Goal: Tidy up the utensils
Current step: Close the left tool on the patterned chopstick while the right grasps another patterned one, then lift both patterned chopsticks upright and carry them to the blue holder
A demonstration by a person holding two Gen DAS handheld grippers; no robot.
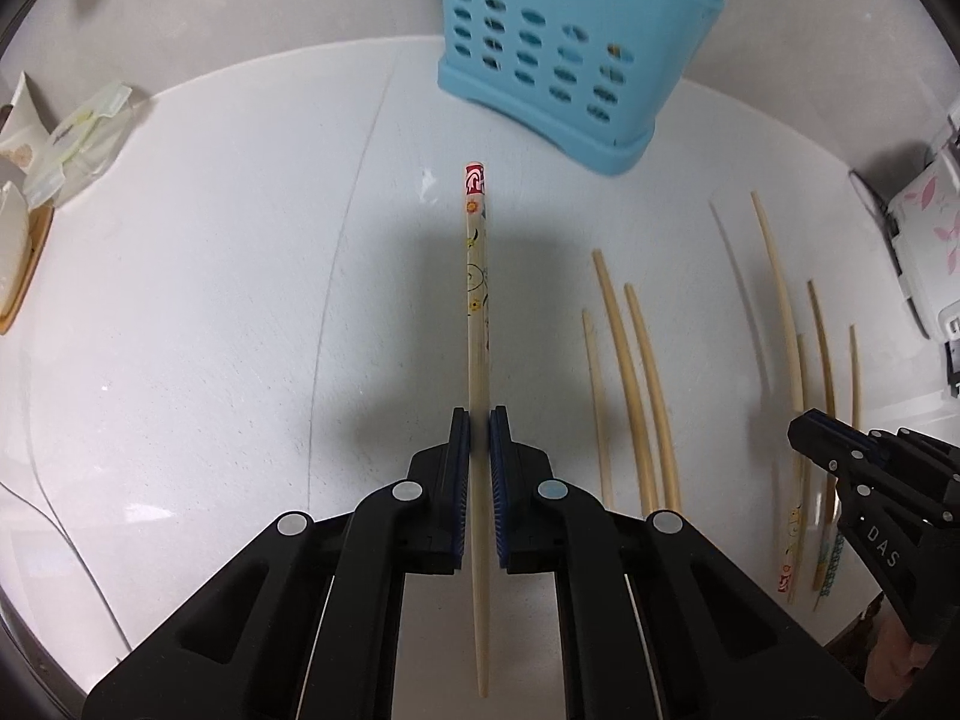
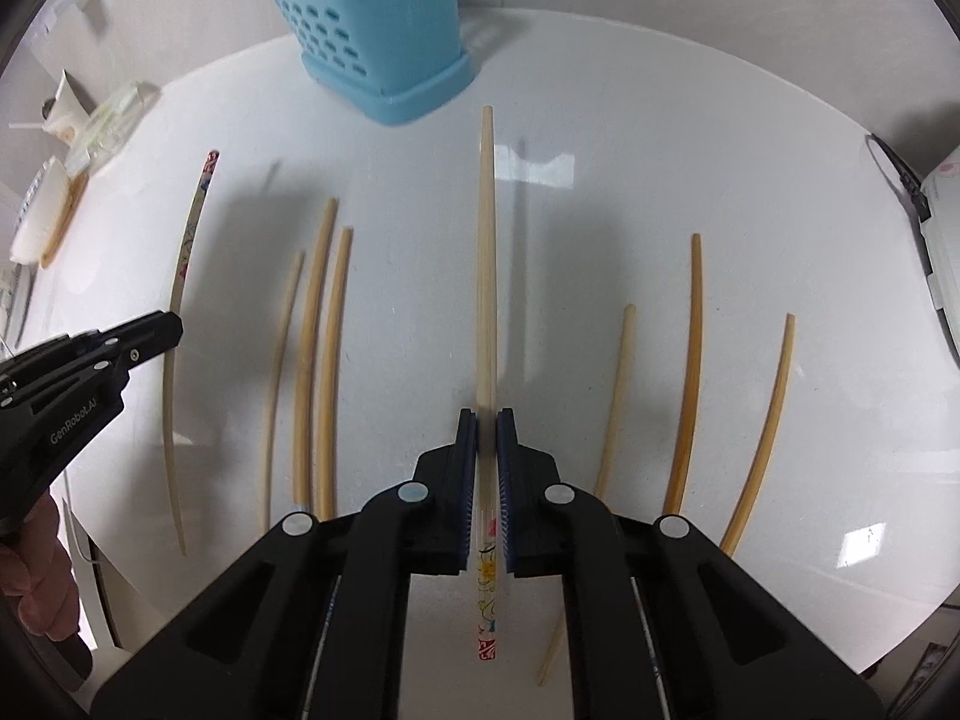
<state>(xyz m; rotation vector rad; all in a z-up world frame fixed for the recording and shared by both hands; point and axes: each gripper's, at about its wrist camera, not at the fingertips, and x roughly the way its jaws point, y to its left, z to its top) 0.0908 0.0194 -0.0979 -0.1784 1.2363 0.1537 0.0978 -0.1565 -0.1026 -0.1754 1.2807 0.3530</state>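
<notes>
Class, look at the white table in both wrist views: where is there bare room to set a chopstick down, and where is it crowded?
Bare: the table between the packets at its edge and the left gripper; also the far right beyond the outermost chopstick. Crowded: the loose chopsticks between the grippers, and those right of the right gripper.

Table (image 2: 720, 180): smooth white, semi-gloss w/ window glare. Chopsticks (image 2: 690, 372): pale matt wood; one (image 1: 477, 300) w/ printed floral lacquer. Basket (image 1: 558, 54): light-blue perforated plastic, satin. Left tool (image 1: 478, 426), right tool (image 2: 487, 426): matt black plastic, ribbed blue pads.
</notes>
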